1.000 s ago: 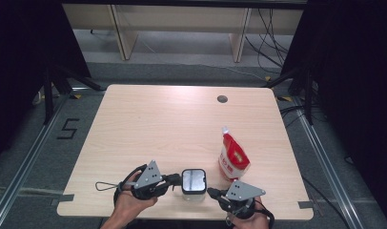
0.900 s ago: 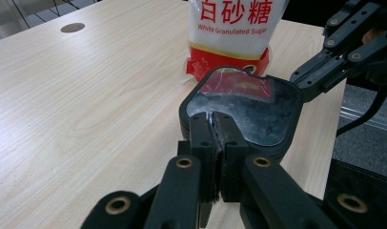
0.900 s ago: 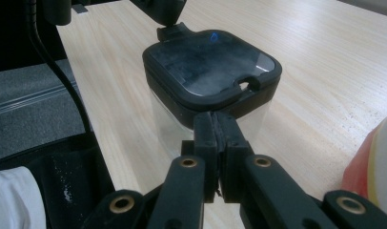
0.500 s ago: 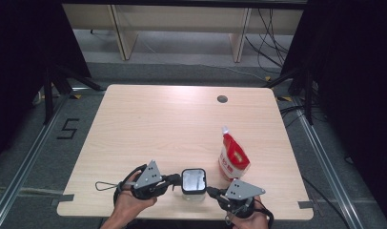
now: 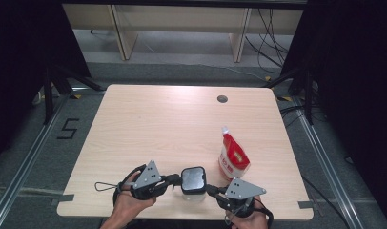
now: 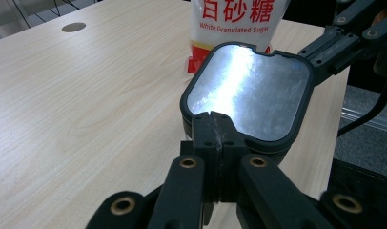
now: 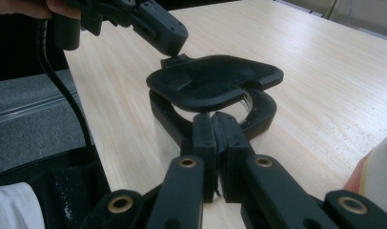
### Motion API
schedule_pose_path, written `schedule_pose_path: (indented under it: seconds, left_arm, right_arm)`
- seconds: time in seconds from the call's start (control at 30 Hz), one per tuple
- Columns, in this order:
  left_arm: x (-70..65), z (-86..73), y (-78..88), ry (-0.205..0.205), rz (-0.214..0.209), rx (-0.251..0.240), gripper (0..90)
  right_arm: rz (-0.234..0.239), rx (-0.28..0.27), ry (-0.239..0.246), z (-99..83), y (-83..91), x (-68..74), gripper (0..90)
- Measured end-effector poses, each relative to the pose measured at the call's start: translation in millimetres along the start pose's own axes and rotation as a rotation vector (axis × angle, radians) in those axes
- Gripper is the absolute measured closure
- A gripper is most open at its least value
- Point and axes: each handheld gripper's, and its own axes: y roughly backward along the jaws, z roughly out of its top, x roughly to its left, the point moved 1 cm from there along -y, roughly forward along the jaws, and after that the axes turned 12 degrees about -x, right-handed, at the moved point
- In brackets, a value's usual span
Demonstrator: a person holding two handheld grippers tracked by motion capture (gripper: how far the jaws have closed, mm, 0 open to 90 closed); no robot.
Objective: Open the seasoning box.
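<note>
Pale wood surface (image 5: 148,124), near edge: clear jar (image 5: 192,188), lid (image 6: 249,93) part-lifted. Left fingers (image 6: 214,131) and right fingers (image 7: 215,129) closed on opposite rim tabs. Advice: steady jar, lift lid level. Sugar bag (image 5: 233,157) alongside.

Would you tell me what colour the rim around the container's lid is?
Black, framing the lid and its shiny silver centre; clearest in the left gripper view.

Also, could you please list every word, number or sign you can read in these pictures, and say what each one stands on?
"白砂糖": large red characters on the sugar pouch, left gripper view.
"White Granulated Sugar": smaller red line just beneath, same pouch; its last letters are partly cut off by the container lid.
"5": black numeral marked on the grey floor left of the table, high view.
The print on the pouch's label in the high view is too small to read.
</note>
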Motion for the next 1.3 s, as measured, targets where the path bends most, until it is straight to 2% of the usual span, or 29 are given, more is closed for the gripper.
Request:
schedule_pose_path:
  seconds: [0.23, 0.4, 0.47, 0.5, 0.63, 0.67, 0.77, 0.8, 0.83, 0.9, 0.93, 1.13, 1.17, 1.3]
  left_arm:
    - [0.4, -1.2, 0.3, 0.015, 0.002, -0.001, 88.7]
    - [2.2, -1.5, 1.2, 0.002, 0.003, 0.002, 84.4]
    - [3.2, -1.9, 2.8, -0.002, 0.003, 0.011, 80.7]
    - [4.5, -2.2, 3.2, -0.015, -0.011, 0.007, 78.7]
    - [4.7, -3.7, 6.0, 0.003, -0.028, -0.001, 66.9]
    - [5.0, -5.1, 8.8, -0.008, -0.033, 0.011, 64.3]
    - [4.8, -7.7, 10.3, -0.014, -0.046, 0.015, 60.8]
    - [3.4, -11.0, 9.5, -0.005, -0.052, 0.023, 59.8]
    - [4.2, -12.1, 8.7, -0.022, -0.064, 0.030, 58.6]
    - [3.0, -13.8, 7.8, -0.008, -0.063, 0.037, 56.1]
    - [3.1, -16.5, 6.1, -0.014, -0.059, 0.050, 55.3]
    - [6.1, -23.7, 2.9, -0.022, -0.076, 0.073, 54.4]
    - [5.7, -25.2, 2.2, -0.013, -0.073, 0.073, 54.4]
    - [9.8, -31.8, -1.3, -0.031, -0.088, 0.086, 56.1]
  right_arm:
    - [-0.004, -0.017, 0.002, 4.8, -0.7, 1.6, 88.3]
    - [-0.001, -0.025, 0.014, 9.8, -2.3, 2.1, 88.1]
    - [-0.004, -0.031, 0.006, 11.4, -3.0, 3.0, 88.1]
    - [0.001, -0.030, 0.020, 12.5, -3.5, 2.8, 88.2]
    - [-0.006, -0.031, 0.017, 14.6, -4.0, 3.6, 88.1]
    - [0.011, -0.033, 0.032, 16.0, -5.2, 3.7, 88.1]
    - [0.006, -0.028, 0.039, 17.7, -5.0, 4.3, 88.1]
    - [-0.005, -0.037, 0.039, 18.7, -5.9, 5.2, 88.2]
    - [0.005, -0.040, 0.056, 19.7, -6.4, 4.5, 88.1]
    - [0.000, -0.036, 0.073, 20.7, -6.1, 4.0, 88.1]
    - [0.009, -0.034, 0.040, 21.6, -6.7, 6.4, 88.1]
    - [0.013, -0.035, 0.049, 25.4, -8.0, 8.0, 87.9]
    - [0.013, -0.035, 0.049, 25.4, -8.0, 8.0, 87.9]
    - [0.012, -0.046, 0.047, 27.7, -9.8, 9.4, 87.9]
